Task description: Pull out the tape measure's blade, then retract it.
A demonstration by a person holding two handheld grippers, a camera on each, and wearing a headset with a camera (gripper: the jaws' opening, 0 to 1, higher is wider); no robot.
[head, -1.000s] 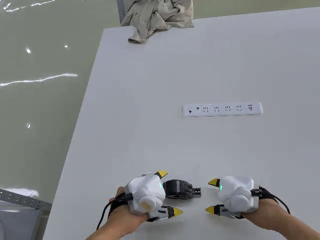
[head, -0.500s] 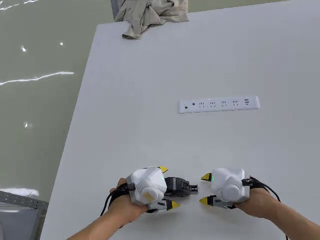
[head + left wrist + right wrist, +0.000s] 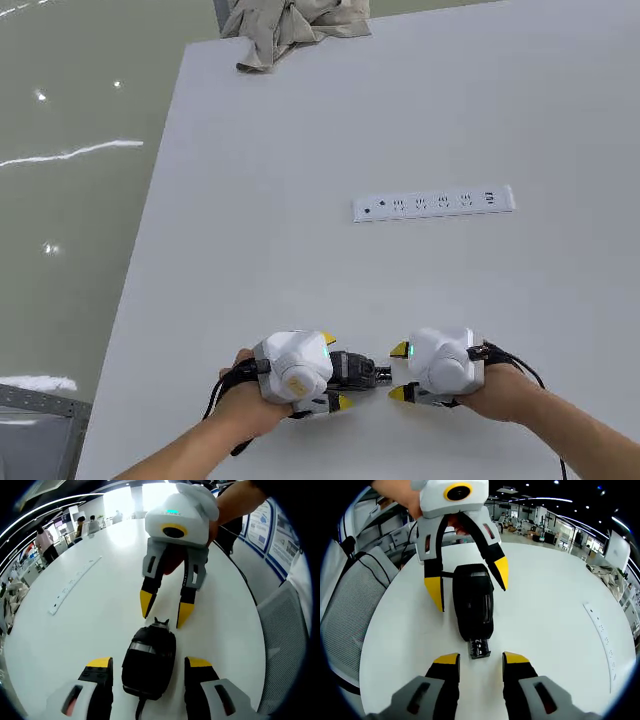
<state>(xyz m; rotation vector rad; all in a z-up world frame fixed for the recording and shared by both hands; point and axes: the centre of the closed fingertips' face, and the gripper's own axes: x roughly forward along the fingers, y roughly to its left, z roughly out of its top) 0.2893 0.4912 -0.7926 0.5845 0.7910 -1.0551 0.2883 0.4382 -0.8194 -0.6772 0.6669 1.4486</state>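
An open-plan office: a white desk (image 3: 280,230) carrying a power strip (image 3: 432,203), a mesh office chair (image 3: 345,615) beside the desk, rows of workstations (image 3: 535,530) beyond it.

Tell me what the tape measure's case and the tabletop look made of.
Tape measure case: likely black plastic, semi-gloss, with soft highlights on its rounded top. Tabletop: smooth matte white, perhaps laminate; its even, glare-free surface leaves this open.

Tape measure (image 3: 356,369) between left claw (image 3: 336,371), right claw (image 3: 398,371)

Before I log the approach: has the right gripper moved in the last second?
Yes: right gripper moved left toward the tape, against the power strip.
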